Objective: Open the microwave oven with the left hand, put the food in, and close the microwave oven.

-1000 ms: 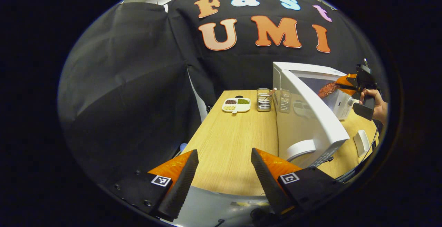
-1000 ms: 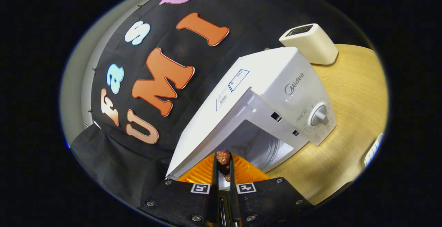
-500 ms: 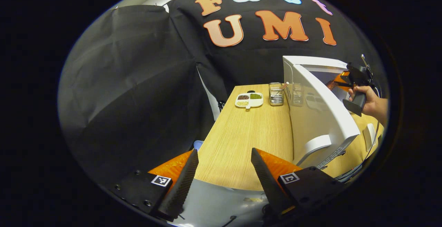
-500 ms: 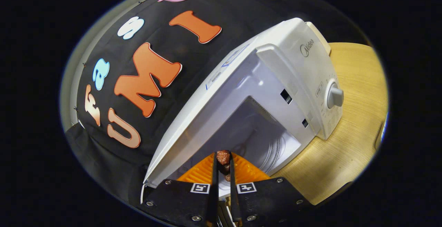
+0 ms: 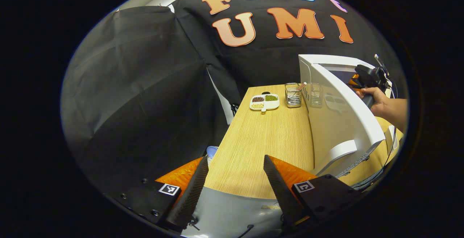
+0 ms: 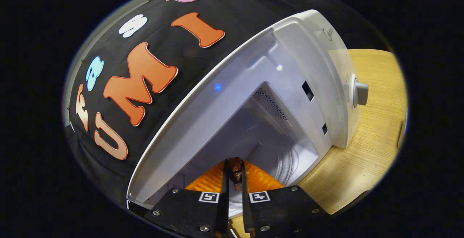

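The right gripper (image 6: 233,171), clamped on the food (image 6: 235,165), reaches into the open microwave (image 6: 290,86); its hand (image 5: 375,98) is seemingly level. The left gripper (image 5: 235,180) hangs agape before the door (image 5: 344,118).

The microwave (image 6: 311,86) stands open, its cavity (image 6: 268,140) bare and wide ahead of the right gripper (image 6: 233,174), which holds the food (image 6: 235,165) at the opening. The door (image 5: 337,118) swings out over the table (image 5: 264,143), walling the left gripper (image 5: 235,180) off from the cavity. Left of the door the tabletop is free up to a dish (image 5: 264,102) and glass (image 5: 293,95) at the far end.
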`<state>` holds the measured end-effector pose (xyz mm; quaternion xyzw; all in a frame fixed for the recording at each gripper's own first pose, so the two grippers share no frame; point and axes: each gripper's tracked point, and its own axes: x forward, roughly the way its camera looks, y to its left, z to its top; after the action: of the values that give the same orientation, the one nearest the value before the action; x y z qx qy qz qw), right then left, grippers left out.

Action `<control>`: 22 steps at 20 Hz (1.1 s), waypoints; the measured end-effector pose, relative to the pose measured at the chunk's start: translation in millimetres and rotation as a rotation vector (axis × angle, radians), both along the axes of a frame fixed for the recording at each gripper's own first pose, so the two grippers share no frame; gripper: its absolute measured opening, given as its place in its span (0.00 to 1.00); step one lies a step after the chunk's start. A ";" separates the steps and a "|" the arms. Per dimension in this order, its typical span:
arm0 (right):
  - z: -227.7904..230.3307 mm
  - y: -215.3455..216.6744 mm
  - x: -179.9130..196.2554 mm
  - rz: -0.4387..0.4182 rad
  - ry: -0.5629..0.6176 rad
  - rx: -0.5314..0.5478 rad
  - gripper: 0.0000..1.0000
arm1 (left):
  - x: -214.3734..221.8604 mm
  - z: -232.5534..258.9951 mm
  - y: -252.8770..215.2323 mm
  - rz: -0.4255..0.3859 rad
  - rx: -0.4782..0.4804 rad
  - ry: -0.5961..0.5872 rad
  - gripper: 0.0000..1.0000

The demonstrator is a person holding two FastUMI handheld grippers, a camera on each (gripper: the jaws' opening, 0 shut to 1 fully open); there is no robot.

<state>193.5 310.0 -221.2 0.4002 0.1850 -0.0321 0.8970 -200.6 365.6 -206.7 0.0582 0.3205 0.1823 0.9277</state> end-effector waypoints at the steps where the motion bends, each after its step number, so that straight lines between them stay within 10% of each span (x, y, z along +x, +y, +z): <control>1: -3.0 1.2 1.8 -0.006 0.001 -0.009 0.17 | 1.3 1.0 0.2 -0.003 0.004 0.003 0.89; 10: -35.5 18.3 11.0 0.039 0.065 -0.092 0.24 | 7.4 6.6 -2.0 -0.029 0.016 -0.006 0.89; 17: -44.3 5.1 -11.6 0.144 0.120 -0.218 0.74 | 30.3 -3.9 -34.6 -0.119 -0.050 -0.033 0.98; 22: -19.3 -25.8 -41.0 0.175 0.066 -0.302 0.86 | 47.6 -14.3 -61.1 -0.215 -0.119 -0.067 0.98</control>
<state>152.5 284.2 -240.4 0.2420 0.2416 0.0056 0.9397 -153.0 304.6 -221.0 0.0309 0.2913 0.0644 0.9539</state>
